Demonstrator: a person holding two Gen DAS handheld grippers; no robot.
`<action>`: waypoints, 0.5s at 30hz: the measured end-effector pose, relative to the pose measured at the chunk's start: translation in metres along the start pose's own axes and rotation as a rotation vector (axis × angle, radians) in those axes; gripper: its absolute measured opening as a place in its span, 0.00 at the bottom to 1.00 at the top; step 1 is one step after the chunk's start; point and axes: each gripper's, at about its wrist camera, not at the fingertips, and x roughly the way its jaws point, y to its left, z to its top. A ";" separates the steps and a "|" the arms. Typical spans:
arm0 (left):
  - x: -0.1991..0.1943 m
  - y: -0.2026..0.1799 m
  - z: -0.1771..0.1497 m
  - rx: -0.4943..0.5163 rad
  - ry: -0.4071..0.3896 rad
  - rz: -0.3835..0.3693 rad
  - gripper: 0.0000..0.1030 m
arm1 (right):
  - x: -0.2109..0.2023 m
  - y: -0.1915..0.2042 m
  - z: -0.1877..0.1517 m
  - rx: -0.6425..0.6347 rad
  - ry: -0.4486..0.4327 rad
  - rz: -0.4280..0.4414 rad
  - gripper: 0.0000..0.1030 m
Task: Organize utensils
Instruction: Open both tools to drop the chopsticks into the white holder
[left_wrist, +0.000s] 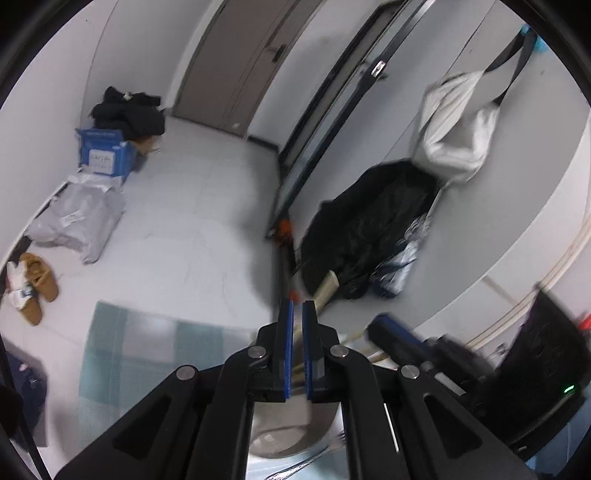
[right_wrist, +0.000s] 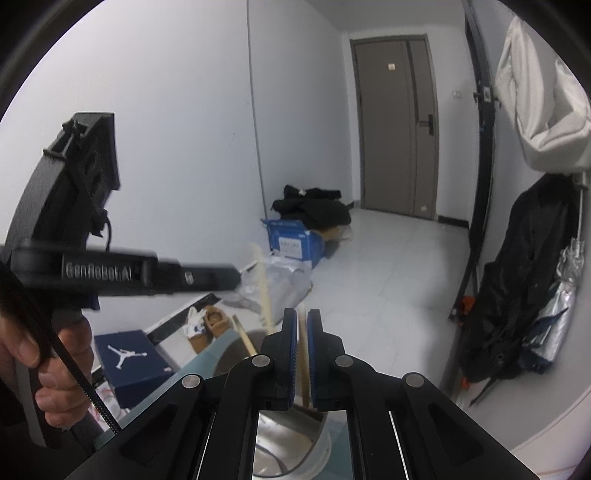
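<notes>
The left wrist view is motion-blurred across its lower right. There the right hand-held gripper (left_wrist: 399, 334) shows only as a dark smeared bar, so its jaws cannot be read from that side.

The left hand-held gripper (left_wrist: 297, 314) has its jaws together, with only a thin slit between the blue pads. Whether anything is pinched there cannot be told. Behind its tips, pale sticks (left_wrist: 327, 288) cross the frame, too blurred to count. Below the jaws, a grey cup (left_wrist: 291, 435) is largely hidden by the gripper frame.

In the right wrist view, the right hand-held gripper (right_wrist: 302, 325) is clamped on one chopstick (right_wrist: 303, 365), which stands upright between the pads with its lower end inside the cup (right_wrist: 317, 439). The cup rim is cut off by the gripper body. Two more chopsticks (right_wrist: 264, 291) lean out of the cup at centre left; the taller one is blurred.

At left, one hand (right_wrist: 55, 373) grips the left unit's handle and is cut off by the frame edge. The table (right_wrist: 207, 354) shows only as a teal strip. One shoebox (right_wrist: 129, 360) stands lower left.
</notes>
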 end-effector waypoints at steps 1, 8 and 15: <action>0.000 0.001 -0.002 0.001 0.004 0.004 0.01 | 0.001 0.000 -0.001 0.007 0.008 0.007 0.07; -0.022 0.000 -0.003 -0.011 -0.027 0.025 0.07 | -0.014 -0.005 -0.006 0.053 -0.001 -0.014 0.32; -0.046 -0.004 -0.011 -0.016 -0.120 0.144 0.71 | -0.042 -0.004 -0.007 0.089 -0.036 -0.025 0.44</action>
